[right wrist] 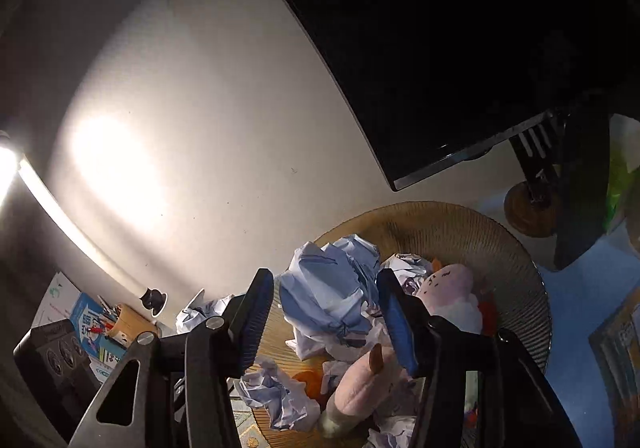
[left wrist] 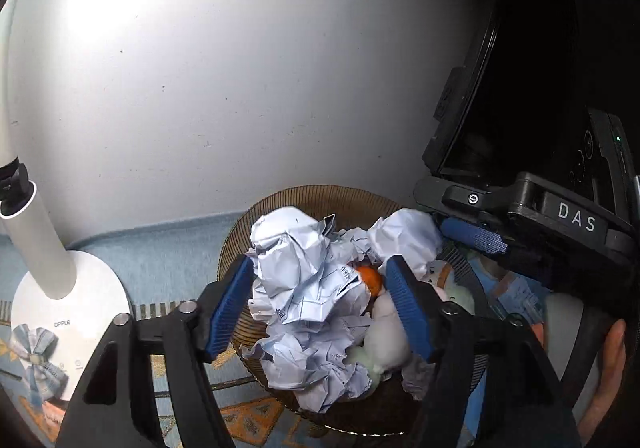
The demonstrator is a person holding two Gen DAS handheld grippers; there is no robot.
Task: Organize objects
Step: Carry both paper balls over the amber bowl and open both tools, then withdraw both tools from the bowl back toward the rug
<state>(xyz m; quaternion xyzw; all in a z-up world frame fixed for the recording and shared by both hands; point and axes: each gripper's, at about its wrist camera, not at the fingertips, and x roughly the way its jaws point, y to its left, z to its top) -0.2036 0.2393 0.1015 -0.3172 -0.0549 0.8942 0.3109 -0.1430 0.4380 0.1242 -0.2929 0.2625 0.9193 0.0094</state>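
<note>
A round ribbed brown basket [left wrist: 280, 199] [right wrist: 480, 232] holds several crumpled paper balls [left wrist: 304, 280] [right wrist: 328, 296], a pale plush toy [left wrist: 388, 324] [right wrist: 444, 288] and something orange [left wrist: 370, 280]. My left gripper [left wrist: 320, 300] is open, its blue pads on either side of a big paper ball, not closed on it. My right gripper [right wrist: 324, 320] is open over the basket, pads either side of another paper ball. The right gripper's body also shows in the left wrist view [left wrist: 560, 215].
A white desk lamp base [left wrist: 68, 312] stands left of the basket on a blue patterned mat [left wrist: 168, 260]. A dark monitor [right wrist: 460, 47] hangs over the back right. A pen cup [right wrist: 128, 324], booklets and a black device [right wrist: 56, 364] lie at left.
</note>
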